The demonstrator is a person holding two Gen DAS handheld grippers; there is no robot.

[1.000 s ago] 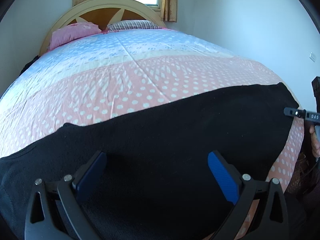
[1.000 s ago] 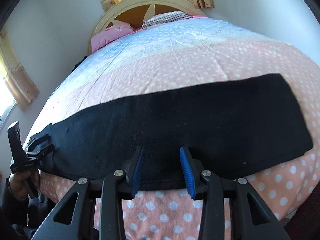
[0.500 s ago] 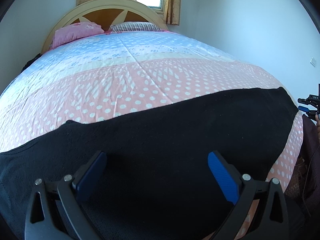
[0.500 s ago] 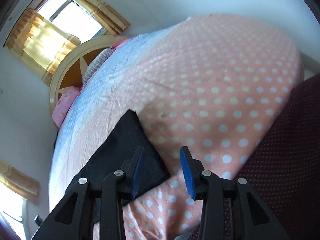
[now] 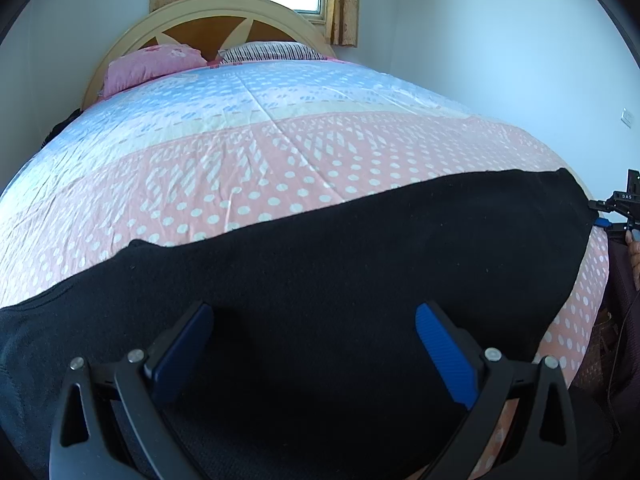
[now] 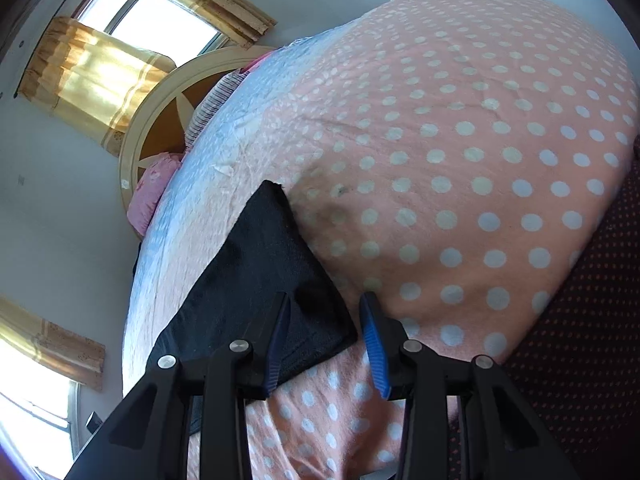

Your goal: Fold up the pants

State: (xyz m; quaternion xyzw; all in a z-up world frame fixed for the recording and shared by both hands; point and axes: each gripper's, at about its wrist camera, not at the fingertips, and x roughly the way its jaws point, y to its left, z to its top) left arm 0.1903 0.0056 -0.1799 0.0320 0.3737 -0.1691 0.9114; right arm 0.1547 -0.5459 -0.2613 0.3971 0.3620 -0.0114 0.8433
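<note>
Black pants (image 5: 340,264) lie flat in a long band across the near end of the bed, folded lengthwise. My left gripper (image 5: 312,340) is wide open and empty, hovering over the pants' middle. My right gripper (image 6: 324,332) is open, rolled sideways at the pants' right end; its jaws straddle the near corner of the hem (image 6: 320,320) without closing on it. The right gripper also shows in the left wrist view (image 5: 616,210) at the far right edge, beside the pants' end.
The bed (image 5: 280,152) has a pink and blue dotted cover. Two pillows (image 5: 152,64) lie by the wooden headboard (image 5: 224,20). White walls close in on both sides. A dark red dotted fabric (image 6: 580,340) hangs at the bed's right side.
The right gripper swung from the pants' front edge to their right end, rolled sideways, and moved in onto the corner. The left gripper stayed open over the middle.
</note>
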